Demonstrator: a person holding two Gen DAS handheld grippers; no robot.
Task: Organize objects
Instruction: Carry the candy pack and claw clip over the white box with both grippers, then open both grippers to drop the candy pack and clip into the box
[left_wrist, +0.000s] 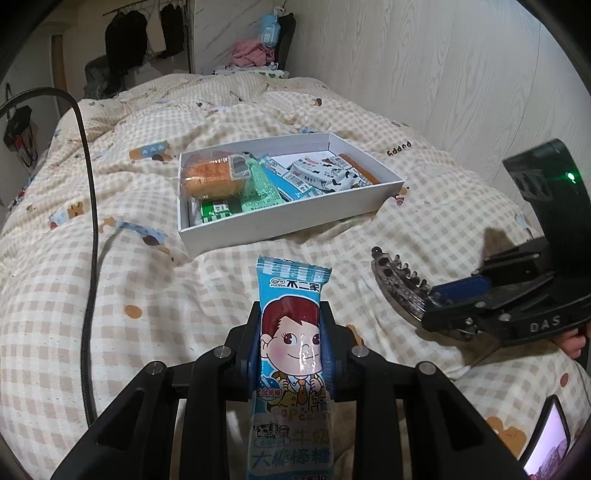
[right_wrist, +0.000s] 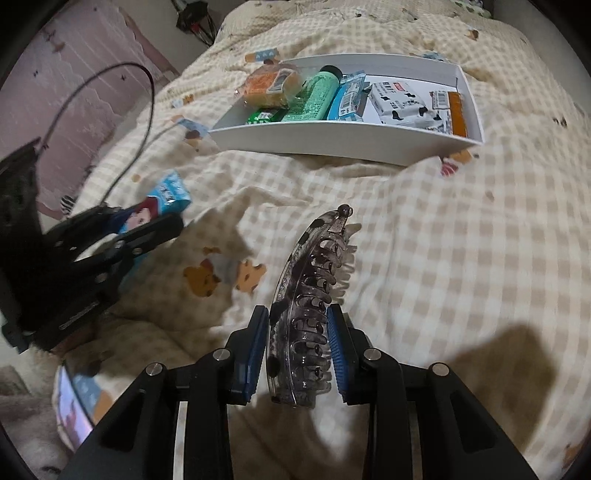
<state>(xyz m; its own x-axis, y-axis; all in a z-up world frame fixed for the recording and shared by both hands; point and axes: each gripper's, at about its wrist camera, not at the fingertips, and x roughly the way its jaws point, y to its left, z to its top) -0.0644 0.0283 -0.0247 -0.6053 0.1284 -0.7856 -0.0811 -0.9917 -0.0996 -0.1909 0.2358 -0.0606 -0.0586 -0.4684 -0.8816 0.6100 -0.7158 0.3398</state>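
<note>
My left gripper (left_wrist: 291, 307) is shut on a blue lollipop packet (left_wrist: 291, 284) with a cartoon face; the packet stands upright between the pads, above the checked quilt. My right gripper (right_wrist: 297, 310) is shut on a smoky transparent hair clip (right_wrist: 314, 266), which sticks out forward past the fingertips. In the left wrist view the hair clip (left_wrist: 399, 280) and right gripper (left_wrist: 448, 295) hang at the right, off the quilt. Farther back on the bed lies a white box (left_wrist: 291, 229), holding a wrapped bread, a green tube and several snack packets.
A black cable (left_wrist: 90, 221) runs over the quilt at the left. A lit phone (left_wrist: 546, 443) lies at the near right corner. A pale panelled wall borders the bed on the right. Clothes and a bag pile up at the bed's far end.
</note>
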